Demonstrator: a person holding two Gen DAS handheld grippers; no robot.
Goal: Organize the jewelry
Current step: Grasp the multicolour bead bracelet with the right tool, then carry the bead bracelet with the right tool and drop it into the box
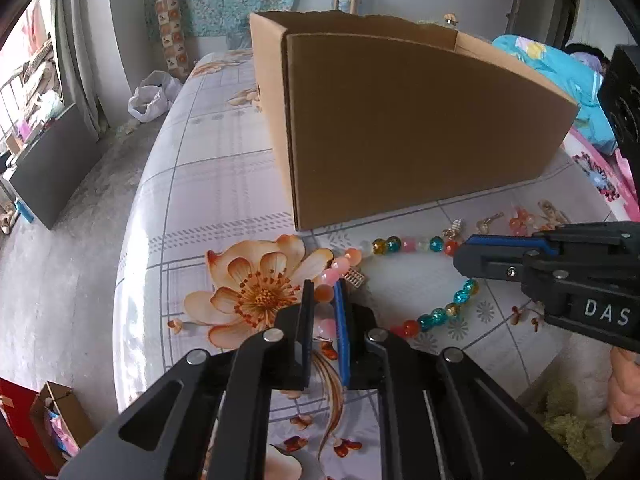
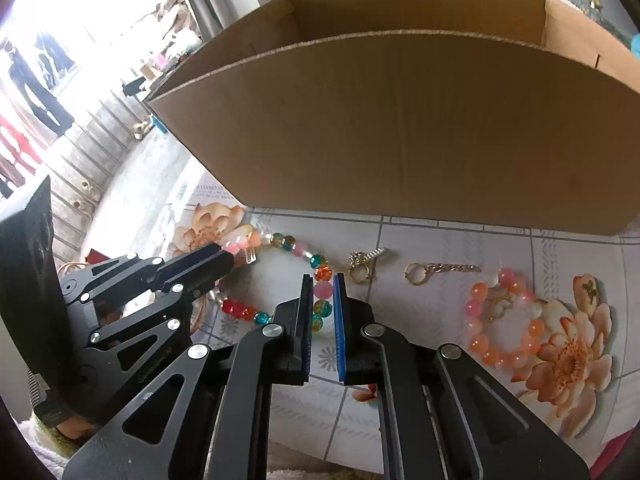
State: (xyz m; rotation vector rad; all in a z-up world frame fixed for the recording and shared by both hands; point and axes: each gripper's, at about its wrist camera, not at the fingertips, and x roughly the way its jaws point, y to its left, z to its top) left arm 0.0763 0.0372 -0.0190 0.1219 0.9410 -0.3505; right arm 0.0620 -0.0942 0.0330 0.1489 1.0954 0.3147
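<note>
A long bead necklace (image 2: 320, 272) of mixed colours lies looped on the flowered sheet (image 1: 208, 184), just in front of the cardboard box (image 2: 400, 132). The left gripper (image 1: 324, 292) is clamped on the necklace's pink and orange beads at the loop's end nearer the box's corner. The right gripper (image 2: 323, 294) pinches the opposite side of the same loop, a pink bead between its pads. Also in front of the box lie a gold keyring chain (image 2: 440, 270), and beyond it a pink and orange bead bracelet (image 2: 500, 320).
</note>
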